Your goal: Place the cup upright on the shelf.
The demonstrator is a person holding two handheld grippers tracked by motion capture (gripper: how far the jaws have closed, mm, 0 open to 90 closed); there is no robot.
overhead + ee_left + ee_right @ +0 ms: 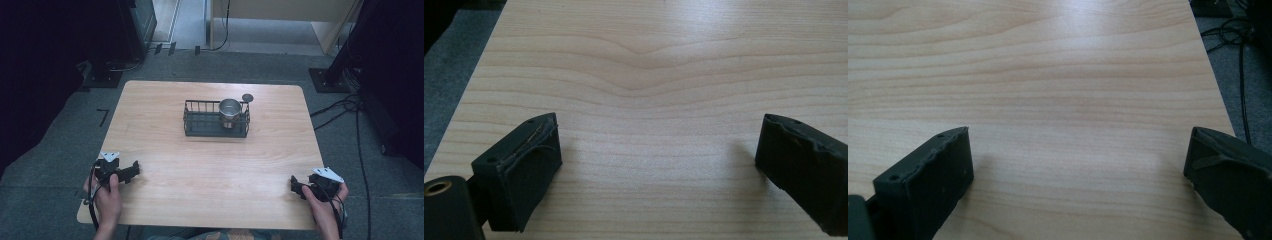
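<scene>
Both tongs parked at the near edge of the light wooden table (165,165), jaws spread wide, nothing between them: left tongs (134,171) at the near left corner, right tongs (294,185) at the near right. Both rest low on the wood, pointing inward.

Target looks like the shiny round steel cup (230,112), standing upright in the right end of the dark wire rectangular basket (200,122), mid-table toward the far side, well apart from both tongs. A small dark round disc (247,97) sits just beyond the basket's far right corner; could be a lid, too small to tell.

Handling guess:
- cup: light, rigid, thin wall, slick metal. Not fragile, but will slip or spin under a weak pinch.
- grip: one jaw inside, one outside the rim, from above, then lift straight up to clear the wires. Basket wall blocks a side grab.
- basket: light, may drag along if the cup catches; pin it with the other tongs if needed.

Views:
- high view gives layout, cup, basket and both hands.
- left gripper view (659,150) and right gripper view (1078,160) confirm the gap and bare wood grain between the jaws. Right gripper view adds the table's right edge, grey floor and black cables (1243,60).
</scene>
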